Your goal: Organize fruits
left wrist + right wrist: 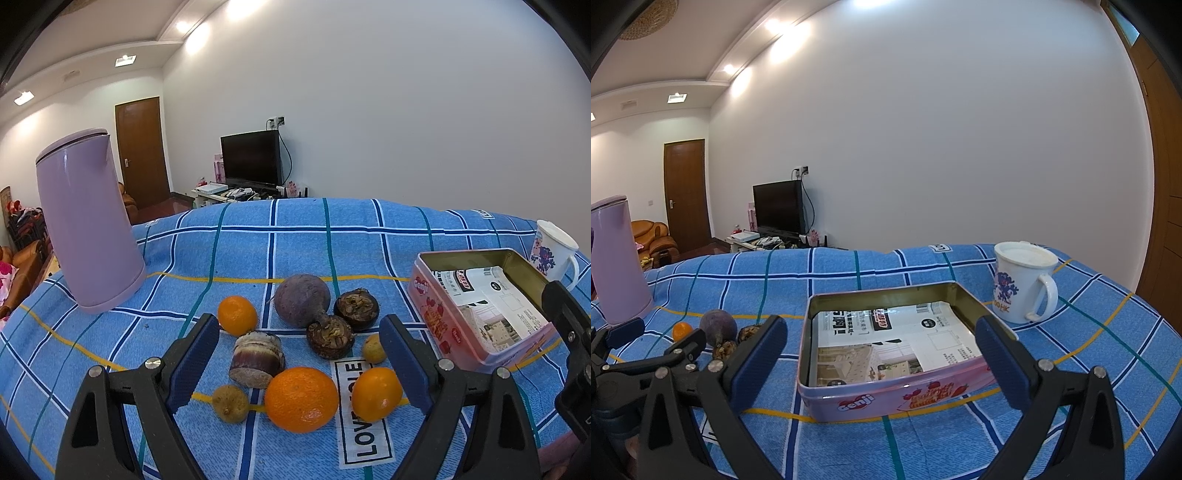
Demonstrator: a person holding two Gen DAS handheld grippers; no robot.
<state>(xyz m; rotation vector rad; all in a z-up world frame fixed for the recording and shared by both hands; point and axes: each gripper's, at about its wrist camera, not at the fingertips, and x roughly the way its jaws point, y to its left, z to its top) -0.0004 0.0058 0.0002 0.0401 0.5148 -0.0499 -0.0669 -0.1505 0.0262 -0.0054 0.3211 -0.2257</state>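
Fruits lie clustered on the blue checked cloth [295, 240] covering the bench, and we view them between our left tongs [299, 363], whose blue-padded fingers stand wide apart and hold nothing. Nearest us sits a large orange [301, 399], with a smaller orange [376, 394] just beside it on the right, near the right pad. A third orange [237, 315] lies farther back on the left, near the tip of the left pad. Between these we see a cut, banded purple-brown piece [257, 360], and behind it a round purple fruit [302, 305] flanked by two dark, rough-topped fruits [356, 308] [330, 338], the nearer of which touches it. Two small yellowish fruits complete the group: one [229, 403] by the left pad, one [373, 349] by the right. A lilac kettle [86, 221] stands well to the left. To the right of the fruits rests an open pink tin [436, 317] lined with printed paper, with no fruit inside. Our right tongs [881, 365] are likewise wide and hold nothing, framing that tin [886, 397] from the near side. A white mug [1021, 282] with a blue pattern stands just beyond the tin's far right corner. In the right view, the left tongs [698, 330] appear at the left edge, with the purple fruit [718, 325] behind them.
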